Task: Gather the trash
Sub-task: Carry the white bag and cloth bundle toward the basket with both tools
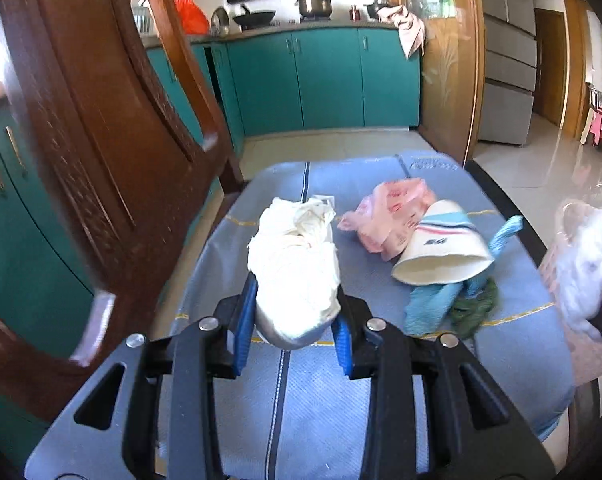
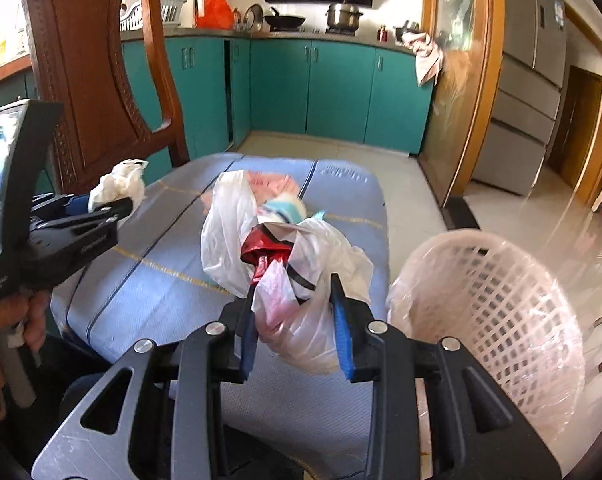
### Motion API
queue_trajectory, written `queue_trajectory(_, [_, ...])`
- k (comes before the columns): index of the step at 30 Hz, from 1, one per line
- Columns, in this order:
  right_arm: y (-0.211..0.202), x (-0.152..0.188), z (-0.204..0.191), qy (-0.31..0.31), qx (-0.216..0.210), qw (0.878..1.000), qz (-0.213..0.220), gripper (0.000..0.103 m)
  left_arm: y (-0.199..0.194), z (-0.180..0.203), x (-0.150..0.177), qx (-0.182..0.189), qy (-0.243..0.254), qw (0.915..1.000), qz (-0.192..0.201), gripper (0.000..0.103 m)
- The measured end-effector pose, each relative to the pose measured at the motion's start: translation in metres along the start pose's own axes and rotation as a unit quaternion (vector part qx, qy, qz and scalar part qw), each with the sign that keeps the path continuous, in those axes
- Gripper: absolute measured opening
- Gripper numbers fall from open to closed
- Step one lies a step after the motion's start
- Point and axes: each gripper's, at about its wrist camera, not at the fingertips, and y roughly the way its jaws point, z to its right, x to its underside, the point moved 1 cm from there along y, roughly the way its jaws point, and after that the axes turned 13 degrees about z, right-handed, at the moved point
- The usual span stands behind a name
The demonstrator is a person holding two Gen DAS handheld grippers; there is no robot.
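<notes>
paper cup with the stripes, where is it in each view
Left wrist: paper cup on its side, right of centre on the blue mat.
Right wrist: only a striped sliver behind the held clear bag.
Shared landmark: steel pot on the counter.

Left claw (image 1: 297, 328): black plastic jaw arms, blue ribbed pads on the inner faces, round silver screw heads at the pivots, grey flat base plate with slot cut-outs. Right claw (image 2: 297, 332): same build, black arms, blue pads, four silver screws, grey plate with slanted cut-outs. Seen from the side, the left unit has a black body with small white lettering, a grey pistol-style handle, and a screen-like panel on its back. Hand (image 2: 33, 324) wraps the handle; an orange-brown sleeve edge shows at far left.
</notes>
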Motion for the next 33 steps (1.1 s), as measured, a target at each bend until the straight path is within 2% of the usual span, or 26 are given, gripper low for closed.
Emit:
queue_trajectory(6, [-0.015,-0.011,0.007,0.007,0.010,1.000,0.027,0.032,-0.038,0.019,-0.019,0.005,0.022,0.9992,0.034,0.036])
queue_trajectory(13, [-0.017,-0.010,0.020,0.011,0.054,0.998,0.031,0.032,-0.059,0.034,-0.026,0.025,0.025,0.9981,0.050,0.036])
queue_trajectory(21, [-0.029,-0.010,0.052,0.013,0.130,0.990,0.042,0.032,-0.077,0.047,-0.032,0.044,0.016,0.9968,0.064,0.036])
queue_trajectory(25, [-0.038,-0.008,0.073,0.021,0.166,0.985,0.047,0.033,-0.082,0.067,-0.034,0.069,0.018,0.9950,0.070,0.036])
queue_trajectory(33, [-0.055,0.000,0.113,0.045,0.203,0.977,0.049,0.033,-0.076,0.122,-0.038,0.156,0.021,0.9863,0.050,0.036])
